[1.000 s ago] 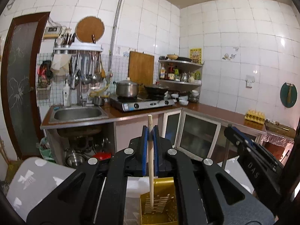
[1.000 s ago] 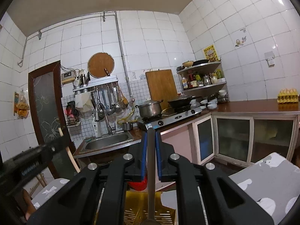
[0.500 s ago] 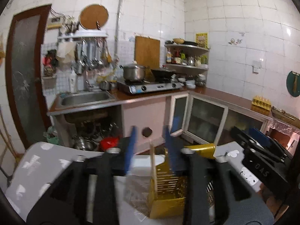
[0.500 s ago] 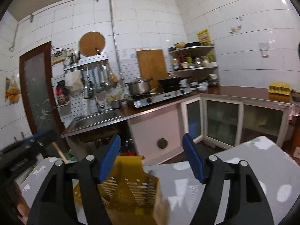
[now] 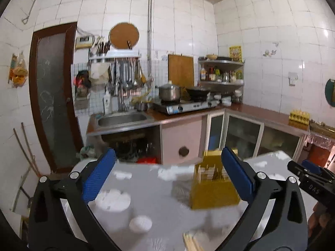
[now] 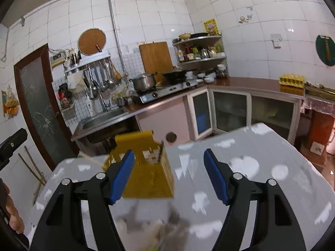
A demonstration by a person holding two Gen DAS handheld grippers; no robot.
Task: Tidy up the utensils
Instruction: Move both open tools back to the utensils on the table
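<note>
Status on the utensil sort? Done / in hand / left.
Done: light sticks, likely chopsticks, stand in the yellow holder on the grey table.
In hand: nothing; left gripper and right gripper are both open and empty.
Left: wooden sticks lie loose at the table's near edge; probably next.

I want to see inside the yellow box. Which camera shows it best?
The right wrist view: the yellow box sits near the middle, its open top and slotted side showing. In the left wrist view it is blurrier, partly hidden behind the left tool.
</note>
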